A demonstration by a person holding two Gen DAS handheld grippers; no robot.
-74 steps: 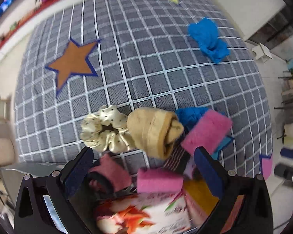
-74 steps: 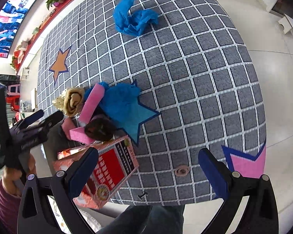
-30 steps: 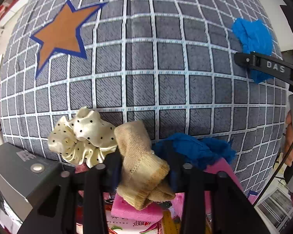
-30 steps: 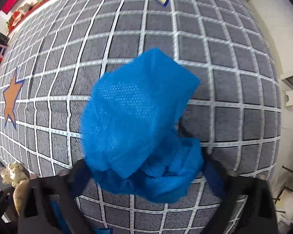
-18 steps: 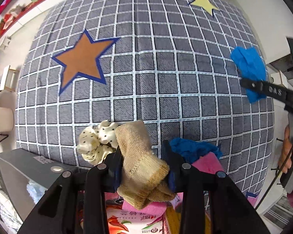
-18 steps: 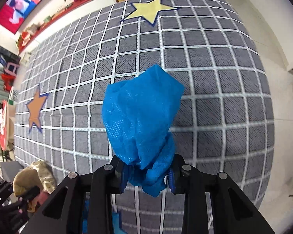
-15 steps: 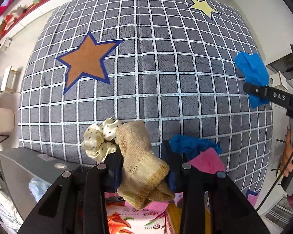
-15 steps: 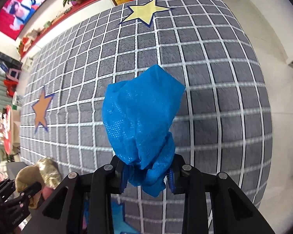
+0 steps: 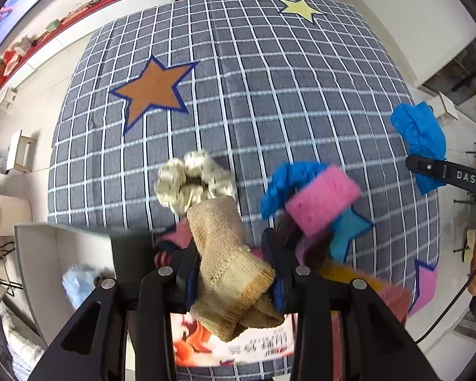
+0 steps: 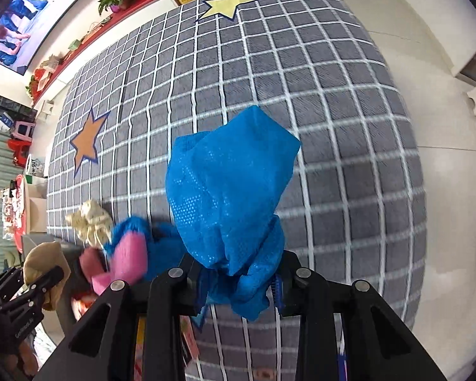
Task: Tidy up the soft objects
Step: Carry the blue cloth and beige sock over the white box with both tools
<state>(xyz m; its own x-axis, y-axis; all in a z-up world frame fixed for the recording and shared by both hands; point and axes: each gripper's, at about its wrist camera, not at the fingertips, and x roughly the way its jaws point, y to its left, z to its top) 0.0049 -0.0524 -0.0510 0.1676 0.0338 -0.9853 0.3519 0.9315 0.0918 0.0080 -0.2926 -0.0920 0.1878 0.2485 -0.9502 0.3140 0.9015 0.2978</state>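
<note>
- L tongs [image 9: 234,273]: clamped on a rolled beige knit sock [image 9: 230,263], pointing down over the near edge of the rug; sock sticks up between the pads, clear of the floor.
- R tongs [image 10: 239,281]: jaws have just been closing, now pinched on a crumpled blue mesh cloth [image 10: 228,197]; cloth bunches up above the pads, off the rug.
- We see both over a grey checked rug [image 9: 269,89] w/ an orange star [image 9: 154,87] and a yellow star [image 9: 300,8].
- Pile at the rug's near edge: cream dotted scrunchie [image 9: 193,181], just beside it a 2nd blue cloth [image 9: 285,181] w/ a pink sponge [image 9: 323,200] resting on it.
- Printed box [image 9: 234,344] below L tongs, partly hidden by the sock.
- Grey bin [image 9: 38,254] at lower left, off the rug; pale blue soft item inside, blurred.
</note>
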